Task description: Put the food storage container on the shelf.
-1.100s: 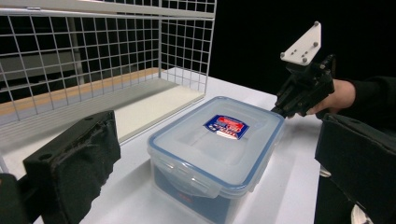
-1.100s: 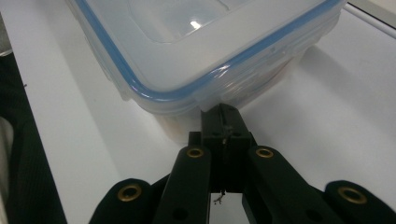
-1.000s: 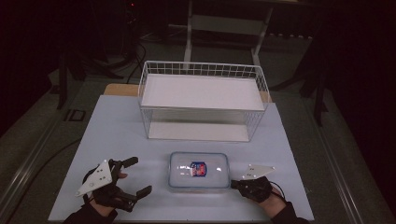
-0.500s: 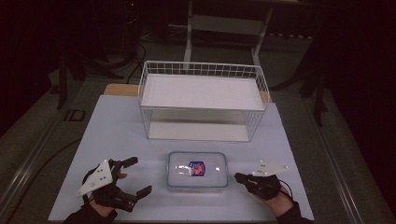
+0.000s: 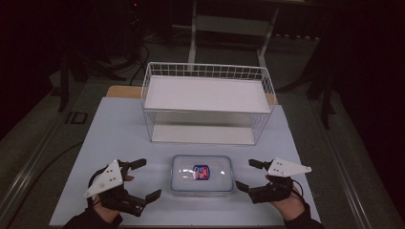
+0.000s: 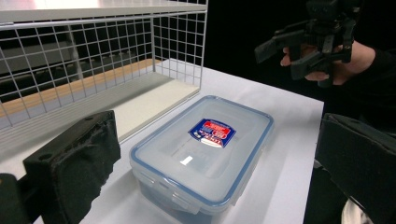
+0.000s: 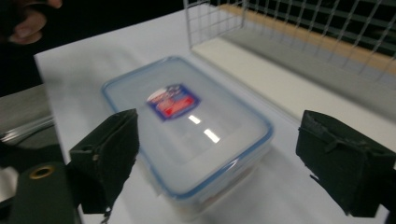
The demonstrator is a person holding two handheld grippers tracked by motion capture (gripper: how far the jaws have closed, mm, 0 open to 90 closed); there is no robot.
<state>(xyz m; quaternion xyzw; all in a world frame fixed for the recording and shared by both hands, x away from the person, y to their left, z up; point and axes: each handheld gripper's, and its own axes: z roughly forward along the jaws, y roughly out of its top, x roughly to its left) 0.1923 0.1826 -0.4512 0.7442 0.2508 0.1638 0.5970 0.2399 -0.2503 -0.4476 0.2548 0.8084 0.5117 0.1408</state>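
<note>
- Container (image 5: 202,173) position: one clear plastic box with a blue-trimmed snap lid and a red-and-blue label lies on the white table (image 5: 119,129), at the near middle, in front of the wire rack (image 5: 206,102) and apart from it.
- Long axis: in the high view the box runs from 9 o'clock to 3 o'clock, so each short end faces one gripper.
- Left gripper (image 5: 145,179): from the box it sits at 9 o'clock, near but not touching; its jaws stand wide apart and hold nothing. In the left gripper view the box (image 6: 201,150) lies ahead between the two black jaws, skewed toward 1 o'clock.
- Right gripper (image 5: 248,174): from the box it sits at 3 o'clock, just off the short end; its jaws are also spread and empty. In the right gripper view the box (image 7: 187,130) lies between the jaws, close in.
- Which is nearer: judged from the high view, the right gripper is slightly closer to its end of the box than the left one is to its own.
- Likely next move: each gripper would have to travel straight inward along the long axis to meet a short end.
- Count: one box, one wire rack with one shelf board on top, two grippers, one table.
</note>
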